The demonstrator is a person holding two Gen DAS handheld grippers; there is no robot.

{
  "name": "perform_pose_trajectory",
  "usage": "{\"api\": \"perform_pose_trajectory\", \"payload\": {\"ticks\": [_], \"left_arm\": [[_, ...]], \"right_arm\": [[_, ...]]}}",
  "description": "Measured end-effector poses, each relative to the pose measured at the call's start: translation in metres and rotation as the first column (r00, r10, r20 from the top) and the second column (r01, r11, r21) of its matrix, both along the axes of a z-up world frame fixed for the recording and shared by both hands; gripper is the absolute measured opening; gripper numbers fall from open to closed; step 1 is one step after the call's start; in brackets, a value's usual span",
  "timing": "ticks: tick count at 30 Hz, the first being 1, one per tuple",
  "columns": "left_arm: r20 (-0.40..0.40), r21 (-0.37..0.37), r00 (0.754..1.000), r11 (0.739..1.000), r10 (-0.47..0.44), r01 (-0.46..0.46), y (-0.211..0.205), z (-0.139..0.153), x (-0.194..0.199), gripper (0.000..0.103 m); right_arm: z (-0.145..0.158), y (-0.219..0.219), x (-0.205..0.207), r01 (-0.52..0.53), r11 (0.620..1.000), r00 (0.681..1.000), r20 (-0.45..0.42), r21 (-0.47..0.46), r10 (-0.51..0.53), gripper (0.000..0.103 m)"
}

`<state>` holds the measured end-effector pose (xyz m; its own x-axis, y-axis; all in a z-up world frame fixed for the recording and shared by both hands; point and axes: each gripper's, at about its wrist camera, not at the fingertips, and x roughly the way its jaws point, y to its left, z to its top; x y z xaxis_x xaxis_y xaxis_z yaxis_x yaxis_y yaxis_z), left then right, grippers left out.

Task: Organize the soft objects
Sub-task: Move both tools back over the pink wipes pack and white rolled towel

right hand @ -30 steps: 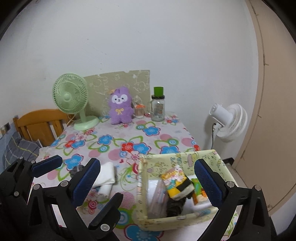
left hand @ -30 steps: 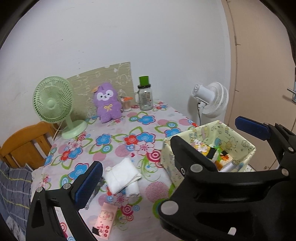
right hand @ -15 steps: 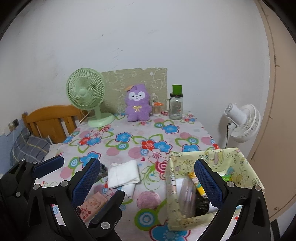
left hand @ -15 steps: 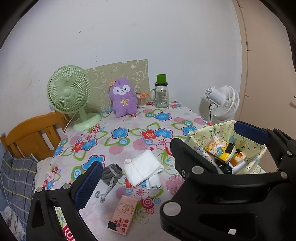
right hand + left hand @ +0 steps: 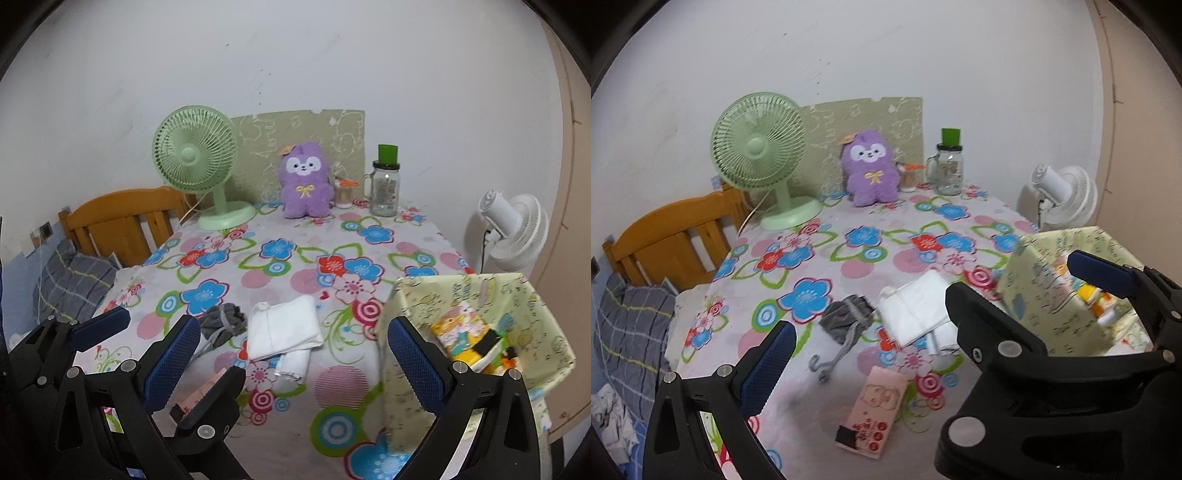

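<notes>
Both tongs, left (image 5: 934, 295) and right (image 5: 295, 354), gape empty above the counter (image 5: 295, 258). Fabric bin (image 5: 517, 306) is partly filled; white folded cloth (image 5: 282, 326), grey pouch (image 5: 225, 317) and pink packet (image 5: 877, 406) remain outside.

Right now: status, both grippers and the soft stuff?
Left gripper open, empty. Right gripper open, empty. White folded cloth and grey pouch on table, ungrasped. Fabric bin right, unobstructed.

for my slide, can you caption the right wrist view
Open right gripper above a floral table with folded white cloth, grey cloth and a fabric bin.
</notes>
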<state>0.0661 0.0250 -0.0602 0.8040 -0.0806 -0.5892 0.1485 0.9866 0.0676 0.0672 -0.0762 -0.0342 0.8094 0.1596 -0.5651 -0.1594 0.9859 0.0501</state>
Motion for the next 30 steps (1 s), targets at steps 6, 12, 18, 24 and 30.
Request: {"api": "perform_pose_trajectory", "payload": {"ticks": [6,12,18,24,30], "left_arm": [[-0.021,-0.010,1.000,1.000,0.015,-0.015,0.011,-0.015,0.004,0.103],[-0.060,-0.031,0.998,0.999,0.021,-0.023,0.019,-0.036,0.011,0.103],[-0.103,-0.047,0.994,0.998,0.030,-0.035,0.026,-0.053,0.017,0.102],[-0.145,-0.050,0.989,0.998,0.034,-0.042,0.029,-0.069,0.023,0.098],[-0.195,-0.046,0.980,0.998,0.043,-0.053,0.029,-0.088,0.028,0.093]], "right_arm": [[-0.020,0.009,0.007,-0.008,1.000,0.999,-0.045,0.029,0.010,0.102],[-0.039,0.018,0.015,-0.022,1.000,0.997,-0.078,0.011,0.022,0.099],[-0.058,0.021,0.023,-0.029,1.000,0.992,-0.124,0.010,0.030,0.095],[-0.070,0.026,0.028,-0.033,0.999,0.990,-0.138,-0.016,0.030,0.090],[-0.090,0.025,0.036,-0.042,0.999,0.979,-0.201,-0.006,0.040,0.085]]}}
